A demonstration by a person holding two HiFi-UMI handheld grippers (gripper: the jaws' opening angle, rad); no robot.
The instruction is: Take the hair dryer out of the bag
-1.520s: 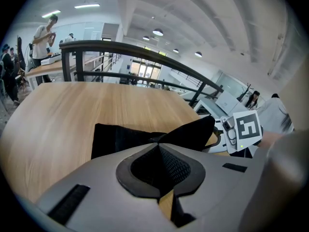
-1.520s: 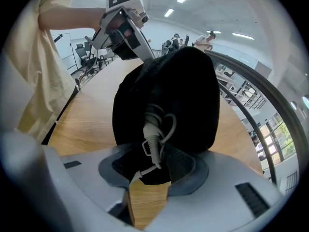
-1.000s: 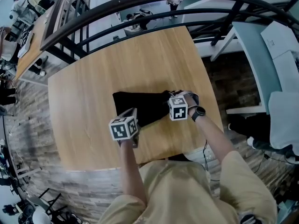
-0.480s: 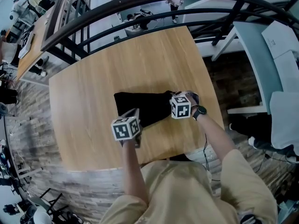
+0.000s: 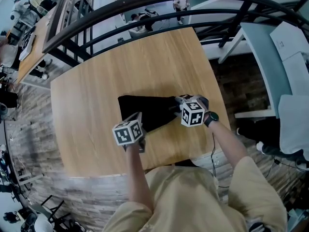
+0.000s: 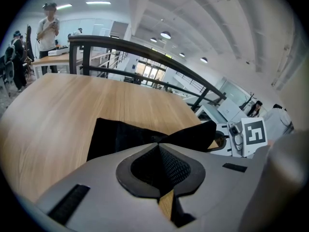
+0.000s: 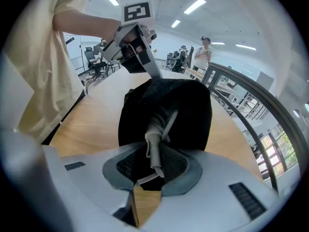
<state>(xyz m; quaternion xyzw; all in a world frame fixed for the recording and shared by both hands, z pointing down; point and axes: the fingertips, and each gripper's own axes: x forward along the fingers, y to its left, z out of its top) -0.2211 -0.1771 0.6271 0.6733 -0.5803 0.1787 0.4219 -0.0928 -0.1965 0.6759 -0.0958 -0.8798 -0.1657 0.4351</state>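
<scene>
A black fabric bag (image 5: 145, 111) lies flat on the wooden table (image 5: 96, 76). My left gripper (image 5: 138, 127) is at the bag's near left edge, shut on the black cloth (image 6: 120, 137). My right gripper (image 5: 177, 105) is at the bag's right end, its mouth. In the right gripper view a grey cord (image 7: 153, 139) with a thick ribbed end comes out of the bag (image 7: 193, 110) and runs between the jaws of the right gripper (image 7: 153, 153), which are closing on it. The body of the hair dryer stays hidden inside the bag.
A dark curved railing (image 5: 145, 4) runs past the table's far side. White desks (image 5: 270, 47) stand to the right, beyond the table's right edge. The person's torso is close to the near edge. People stand far off in the room.
My right gripper has shifted a little to the right and up at the bag's mouth. The left gripper and the bag's left end have stayed put.
</scene>
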